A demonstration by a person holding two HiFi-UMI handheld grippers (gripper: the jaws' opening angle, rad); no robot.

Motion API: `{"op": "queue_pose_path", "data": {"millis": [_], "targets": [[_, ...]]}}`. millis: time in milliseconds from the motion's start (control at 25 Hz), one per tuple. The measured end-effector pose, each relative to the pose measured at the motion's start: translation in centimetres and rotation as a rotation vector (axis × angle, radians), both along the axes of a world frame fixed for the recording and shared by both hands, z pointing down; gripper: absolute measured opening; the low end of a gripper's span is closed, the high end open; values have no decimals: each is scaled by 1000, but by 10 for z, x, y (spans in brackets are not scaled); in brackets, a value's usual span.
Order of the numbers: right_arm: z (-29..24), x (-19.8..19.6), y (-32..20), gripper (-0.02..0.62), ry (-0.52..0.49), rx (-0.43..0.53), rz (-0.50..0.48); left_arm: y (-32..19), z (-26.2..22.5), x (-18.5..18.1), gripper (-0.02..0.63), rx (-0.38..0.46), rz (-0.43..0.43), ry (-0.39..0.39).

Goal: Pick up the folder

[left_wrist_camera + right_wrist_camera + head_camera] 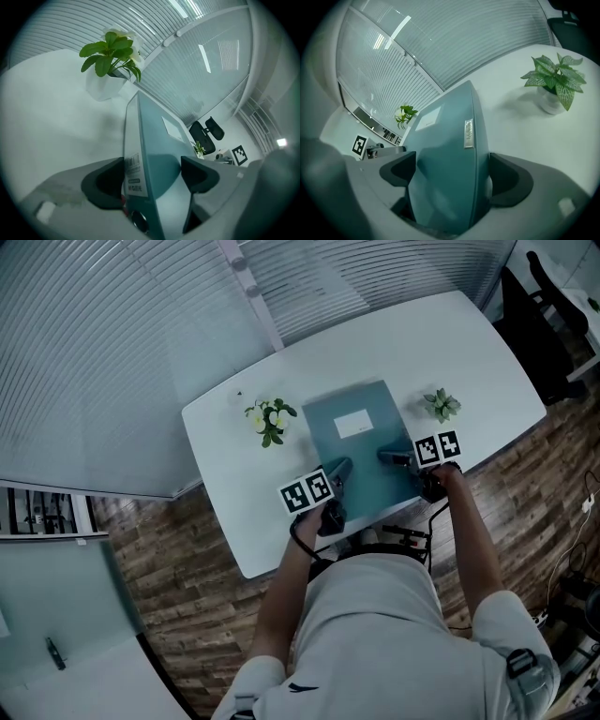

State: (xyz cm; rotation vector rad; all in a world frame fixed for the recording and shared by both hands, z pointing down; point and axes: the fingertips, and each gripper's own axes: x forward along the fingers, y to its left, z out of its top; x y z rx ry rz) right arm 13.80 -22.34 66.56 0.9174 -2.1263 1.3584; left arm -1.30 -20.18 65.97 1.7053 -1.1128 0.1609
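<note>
at the table's (225, 479) near edge the right gripper (389, 457) clamps the folder's (361, 442) corner and the left gripper (339, 468) straddles its spine, jaws apart, seemingly for a level lift

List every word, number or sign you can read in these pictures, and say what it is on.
Spine label of the folder: print and barcode, too blurred to read.
White cover label: nothing legible.
Metal plate on folder's edge: unreadable.
Square markers: patterns only, no words.
</note>
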Motion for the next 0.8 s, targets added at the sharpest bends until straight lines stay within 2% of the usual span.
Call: {"op": "queue_pose_path", "data": {"millis": [160, 400, 520, 640, 800], "targets": [[-5, -6, 5, 482, -65, 8, 32, -1, -13, -8, 387, 63, 0, -9], [-29, -15, 6, 502, -140, 130, 40, -3, -50, -15, 387, 194, 32, 13], [-59, -21, 2, 502, -155, 266, 22, -5, -74, -23, 387, 292, 17, 11], [-103, -31, -6, 511, -177, 438, 6, -12, -111, -33, 387, 440, 10, 1], [-171, -40, -8, 511, -227, 677, -15, -9, -173, -45, 383, 656, 22, 35]]}}
